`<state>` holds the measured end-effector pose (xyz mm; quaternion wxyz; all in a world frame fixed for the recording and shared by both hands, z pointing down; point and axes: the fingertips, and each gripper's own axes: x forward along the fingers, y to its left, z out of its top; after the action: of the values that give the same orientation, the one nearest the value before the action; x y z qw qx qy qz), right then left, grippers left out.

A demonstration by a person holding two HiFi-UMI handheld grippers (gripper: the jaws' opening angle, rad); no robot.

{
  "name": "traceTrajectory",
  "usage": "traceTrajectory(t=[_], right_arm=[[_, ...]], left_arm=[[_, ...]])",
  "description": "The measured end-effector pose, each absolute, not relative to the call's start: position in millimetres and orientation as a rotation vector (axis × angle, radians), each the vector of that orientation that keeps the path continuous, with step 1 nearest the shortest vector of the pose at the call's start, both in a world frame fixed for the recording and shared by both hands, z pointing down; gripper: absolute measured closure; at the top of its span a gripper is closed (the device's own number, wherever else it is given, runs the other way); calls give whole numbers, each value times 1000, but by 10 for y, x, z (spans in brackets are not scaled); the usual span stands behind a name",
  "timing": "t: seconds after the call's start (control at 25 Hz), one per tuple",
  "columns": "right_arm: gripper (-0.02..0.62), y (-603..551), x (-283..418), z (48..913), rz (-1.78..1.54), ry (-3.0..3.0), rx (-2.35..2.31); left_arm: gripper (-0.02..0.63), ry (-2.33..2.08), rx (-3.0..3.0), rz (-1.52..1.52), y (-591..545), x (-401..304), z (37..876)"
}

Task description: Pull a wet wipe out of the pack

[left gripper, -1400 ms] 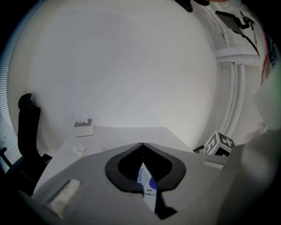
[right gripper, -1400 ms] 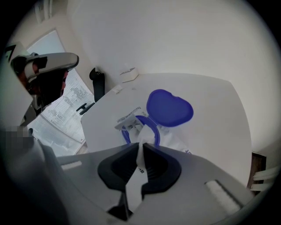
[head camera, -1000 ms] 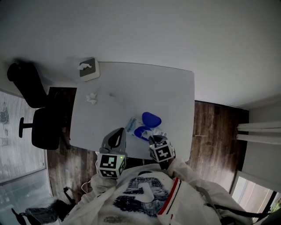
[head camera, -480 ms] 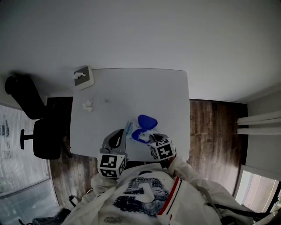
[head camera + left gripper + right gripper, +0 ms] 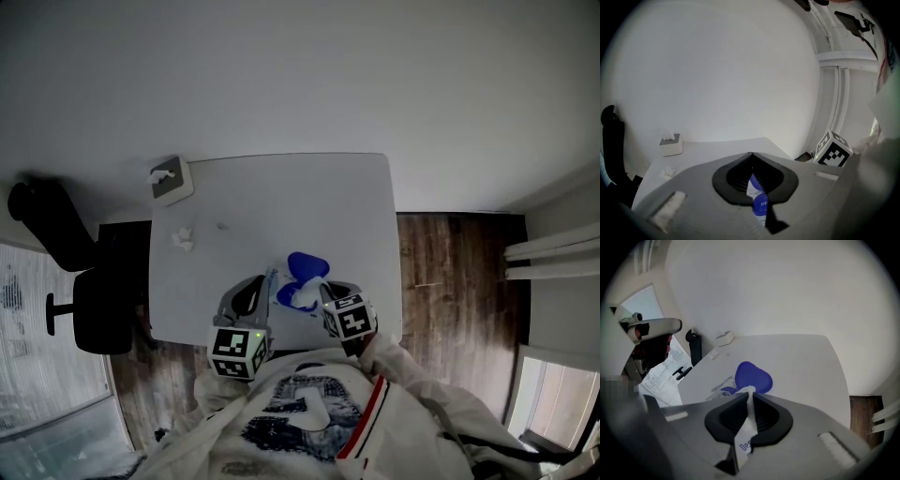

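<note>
The soft white-and-blue wet-wipe pack (image 5: 722, 389), its blue plastic lid (image 5: 753, 377) flipped open, is sitting at the near edge of the white surface (image 5: 281, 197). My left gripper (image 5: 752, 157) is clamping the pack's end. My right gripper (image 5: 750, 394) is pinching a white strip (image 5: 745, 432), likely the wipe. Next, I judge, comes pulling it steadily away.

Item count:
- Table (image 5: 328, 206): one, white
- Wipe pack (image 5: 292, 296): one, fitted with one blue lid (image 5: 307, 264)
- Grippers: two, the left gripper (image 5: 751, 161) and the right gripper (image 5: 749, 397)
- Marker cubes: two, one on the left (image 5: 237, 350) and one on the right (image 5: 349, 317)
- Tissue box (image 5: 172, 179): one, far left corner of the table
- Crumpled tissue (image 5: 182, 238): one, near the box
- Black office chair (image 5: 94, 309): one, left of the table
- Person (image 5: 309, 412): one, at the near edge
</note>
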<state>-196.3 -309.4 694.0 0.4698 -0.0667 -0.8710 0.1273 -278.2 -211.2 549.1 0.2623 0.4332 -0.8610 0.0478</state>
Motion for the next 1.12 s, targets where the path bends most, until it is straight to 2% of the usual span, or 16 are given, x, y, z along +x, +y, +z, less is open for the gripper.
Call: traceTrajectory(t=[0.6,1.12], right_arm=[[578,-3486,-2108,6664,351,-2232,-85],[578,-3875,-2330,6033,391,-2398,-29]], left_arm=[[601,-2329,1250,145,-2408,-2873,5427],[601,-2393,1341,172,-2770,-3075,5098]])
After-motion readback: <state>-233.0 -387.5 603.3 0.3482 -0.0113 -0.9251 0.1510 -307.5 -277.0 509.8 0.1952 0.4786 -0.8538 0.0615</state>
